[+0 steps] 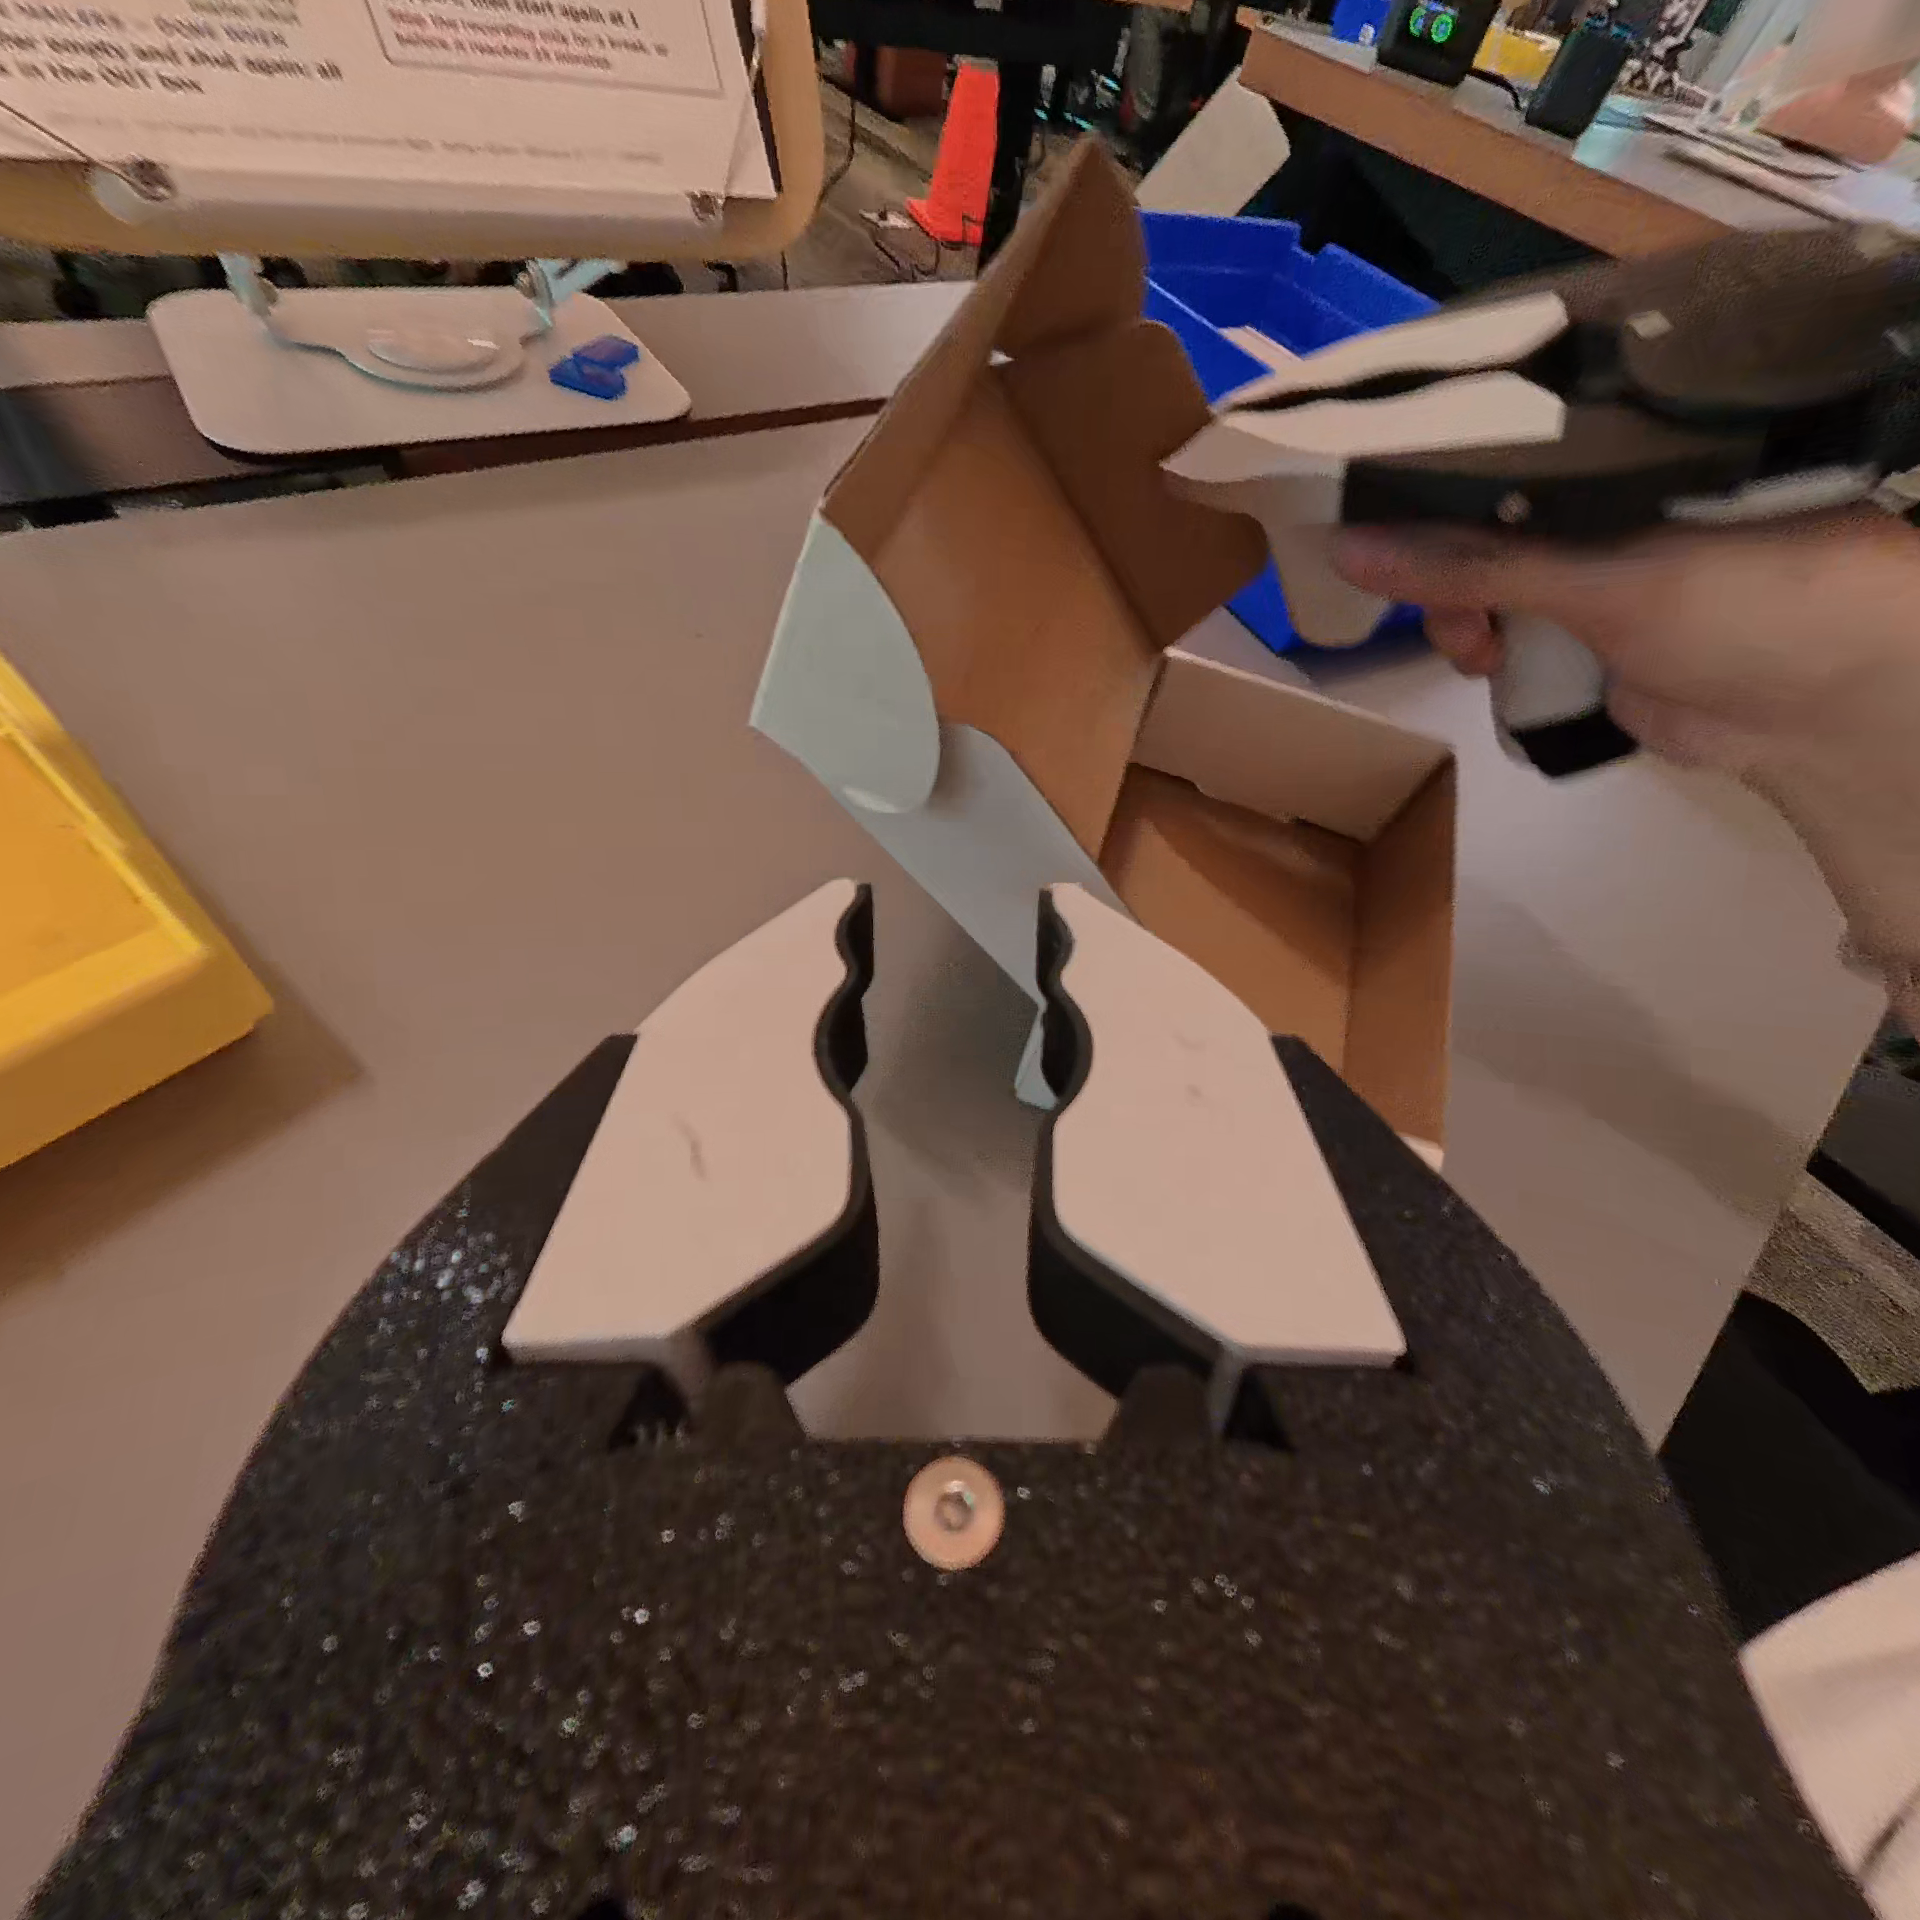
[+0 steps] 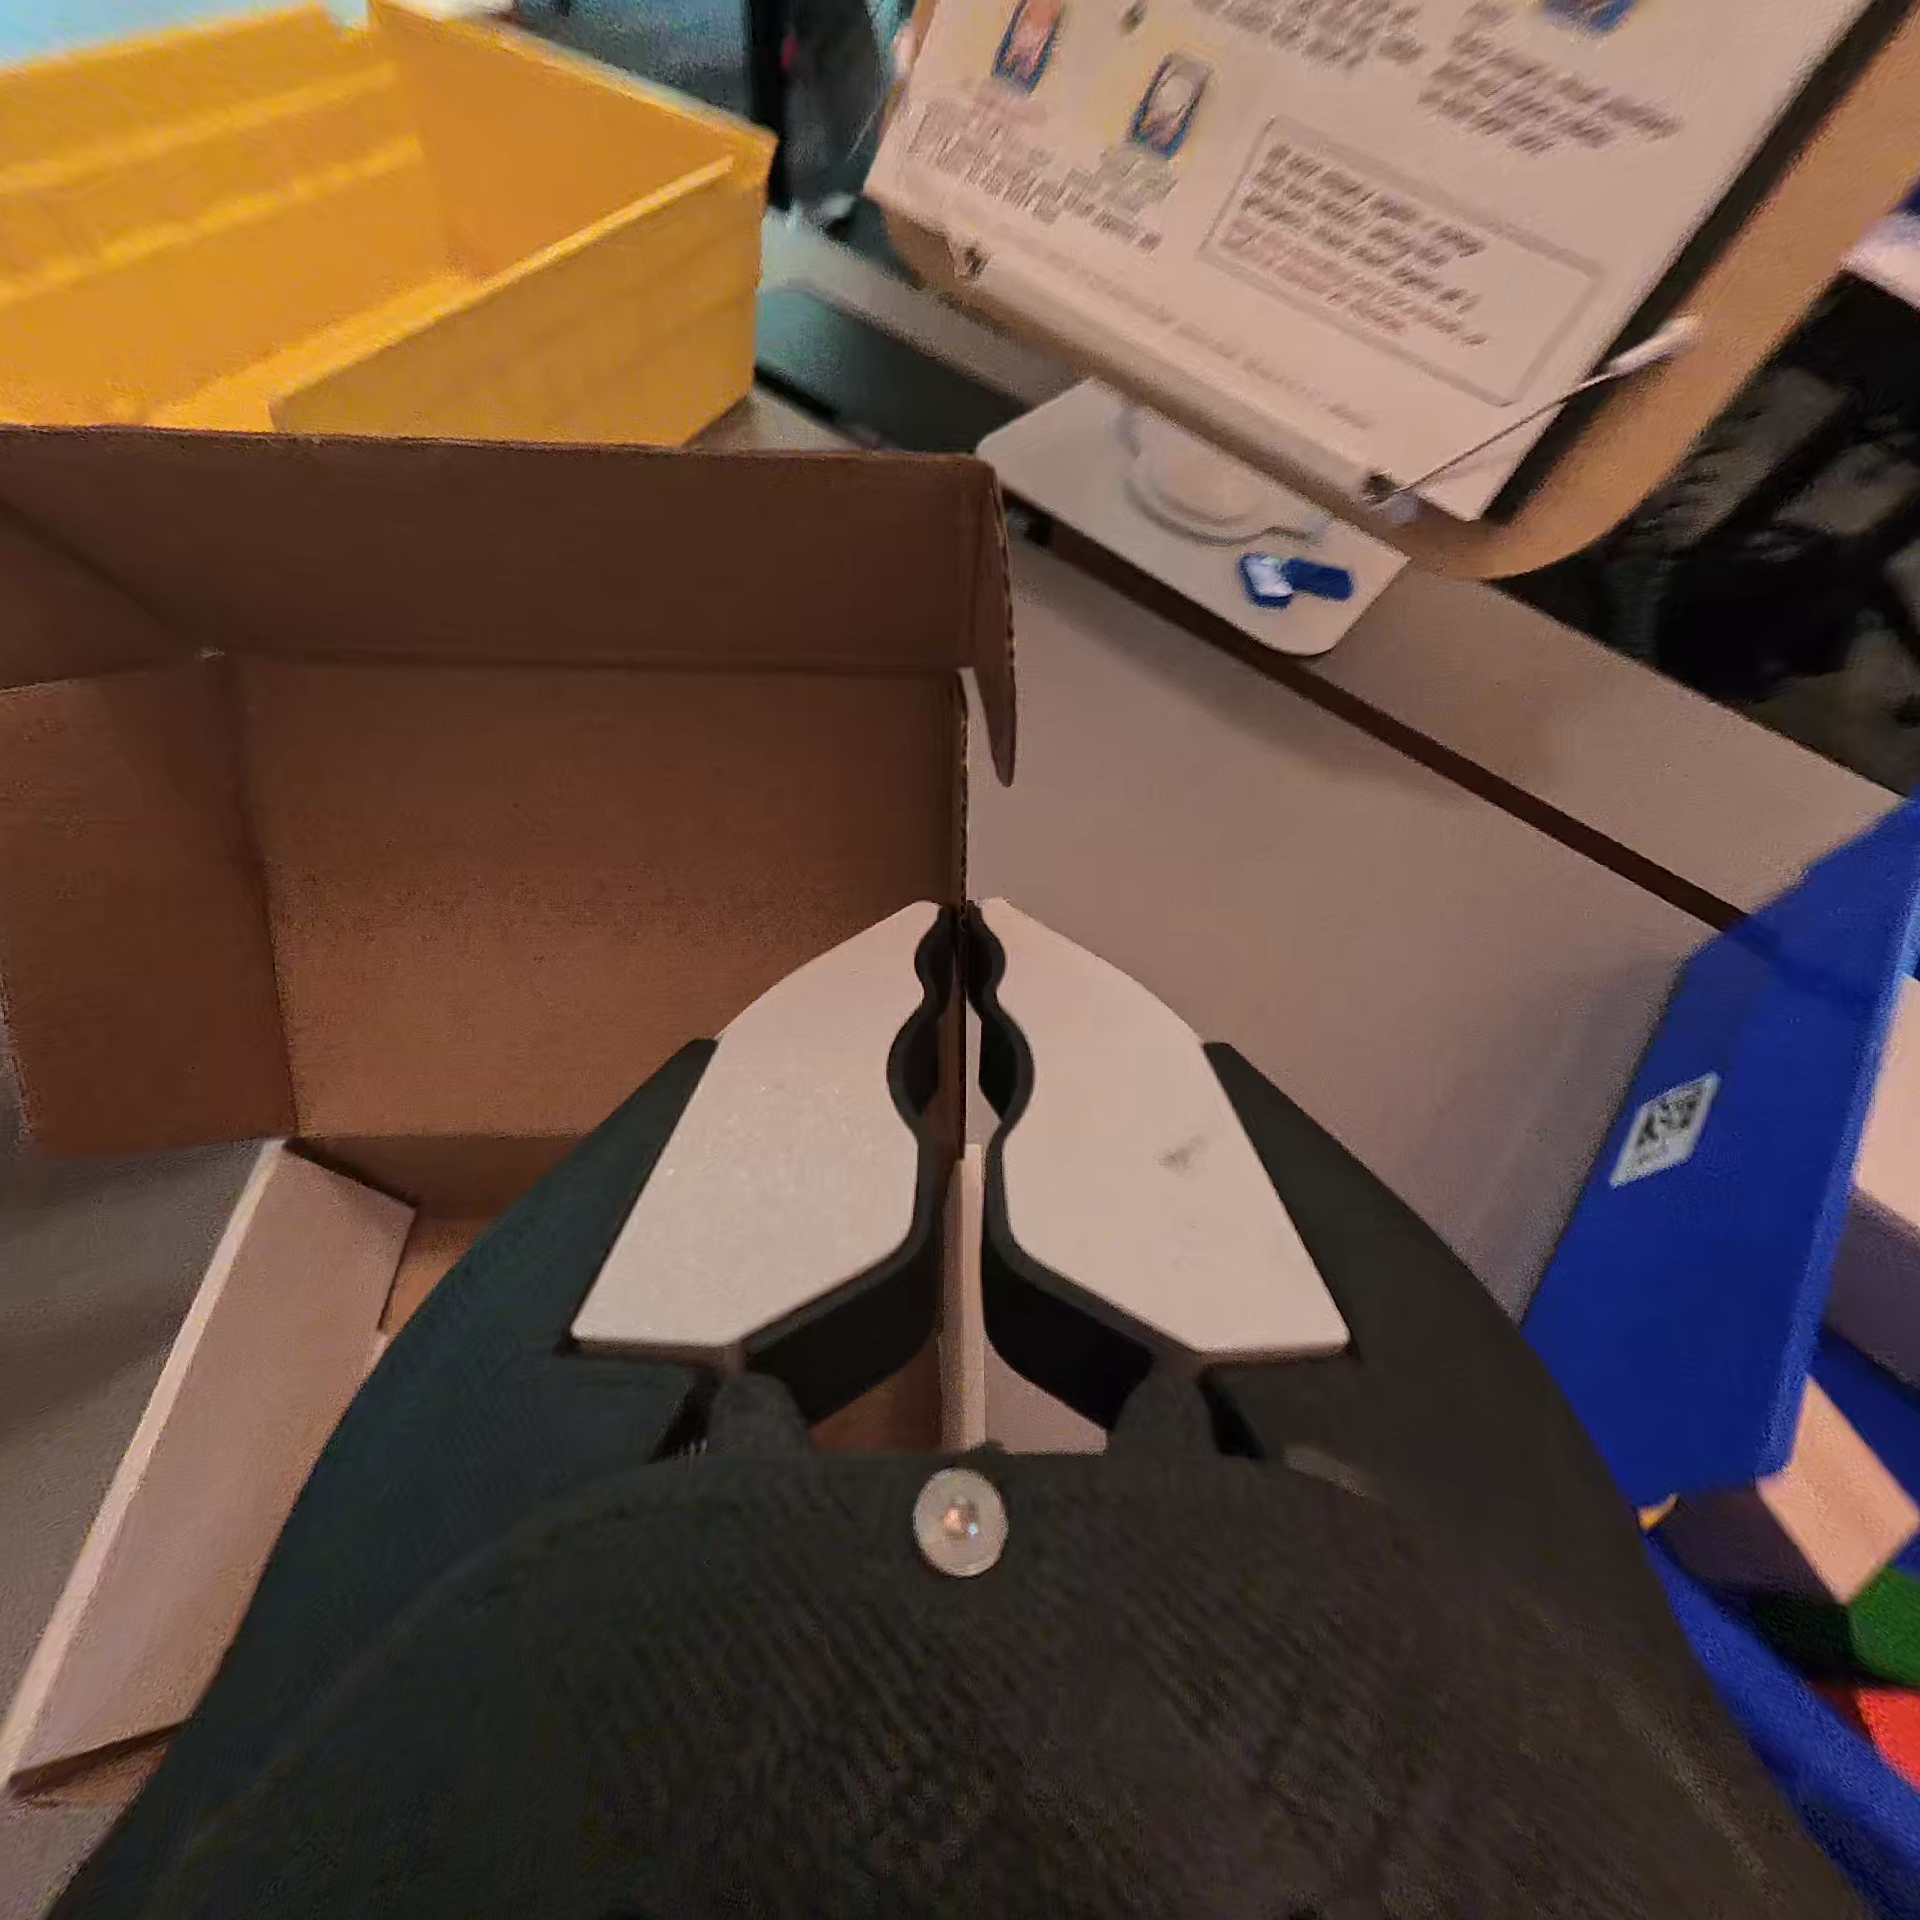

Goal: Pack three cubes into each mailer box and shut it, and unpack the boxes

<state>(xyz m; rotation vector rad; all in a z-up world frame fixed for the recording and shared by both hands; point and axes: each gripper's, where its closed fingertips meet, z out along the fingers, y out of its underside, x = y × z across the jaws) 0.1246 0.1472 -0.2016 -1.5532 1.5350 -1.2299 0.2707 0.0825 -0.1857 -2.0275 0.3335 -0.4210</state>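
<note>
A mailer box, white outside and brown inside, stands open on the table, with its base to the right of my left gripper. No cube shows in the part of the inside that I see. Its lid is raised and tilted. My right gripper is shut on the edge of the lid's side flap; in the right wrist view the gripper pinches the thin cardboard edge of the lid. My left gripper is open and empty, and the lid's white lower corner reaches into the gap beside its right finger.
A yellow bin lies at the left, also in the right wrist view. A blue bin stands behind the box; at the right it holds coloured cubes. An instruction sheet on a stand is at the back. My right fingertips sit around 15 cm from my left ones.
</note>
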